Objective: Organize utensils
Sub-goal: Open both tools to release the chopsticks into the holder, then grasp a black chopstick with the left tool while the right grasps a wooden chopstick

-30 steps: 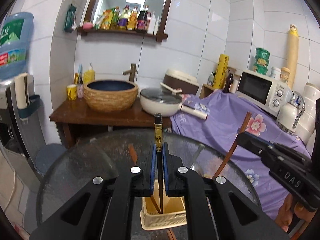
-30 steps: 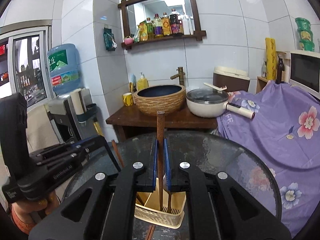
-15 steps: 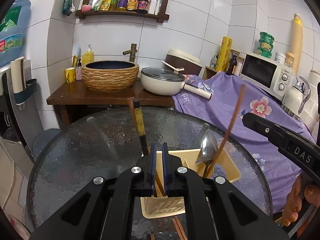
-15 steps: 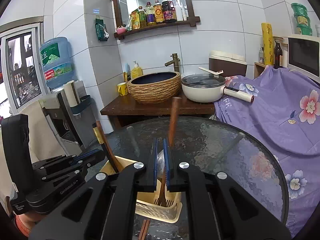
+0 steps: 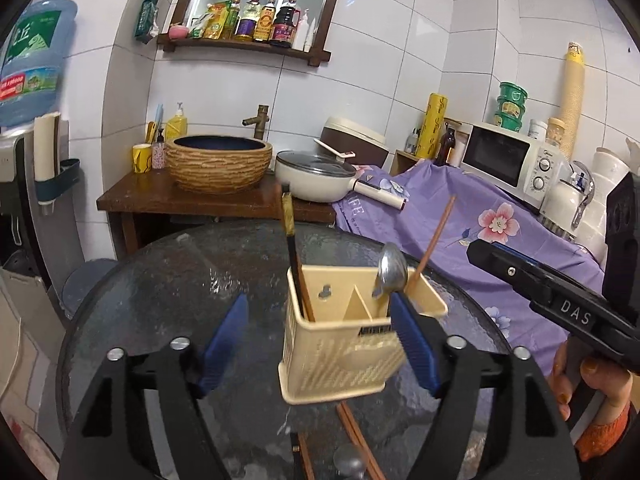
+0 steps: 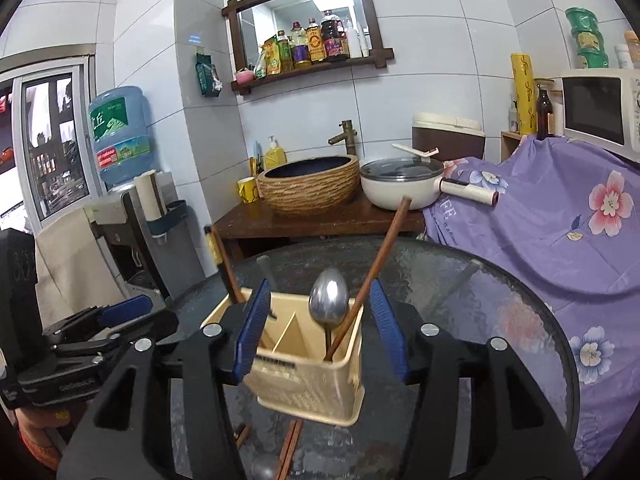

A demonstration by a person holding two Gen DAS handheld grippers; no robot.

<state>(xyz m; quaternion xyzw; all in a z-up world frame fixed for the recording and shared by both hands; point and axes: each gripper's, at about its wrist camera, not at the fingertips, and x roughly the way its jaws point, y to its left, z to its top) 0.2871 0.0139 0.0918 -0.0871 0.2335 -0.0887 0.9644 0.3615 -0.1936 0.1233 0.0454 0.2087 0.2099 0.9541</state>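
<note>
A cream utensil basket [image 5: 340,344] [image 6: 308,376] stands on the round glass table [image 5: 168,280]. A black chopstick [image 5: 291,236] leans in its left compartment. A metal spoon [image 5: 393,270] [image 6: 329,300] and a brown chopstick [image 5: 434,236] [image 6: 380,260] stand in its right compartment. My left gripper [image 5: 320,344] is open and empty, its jaws on either side of the basket. My right gripper [image 6: 320,328] is open and empty too, just above the basket.
More chopsticks [image 5: 356,432] [image 6: 290,448] and a spoon [image 5: 349,460] lie on the glass in front of the basket. Behind the table are a wooden stand with a woven basin [image 5: 219,162], a white pan [image 5: 316,176] and a purple floral cloth [image 6: 560,216].
Both grippers opened and drew back. The black chopstick left my left gripper and the brown chopstick left my right one; both now rest in the basket.
</note>
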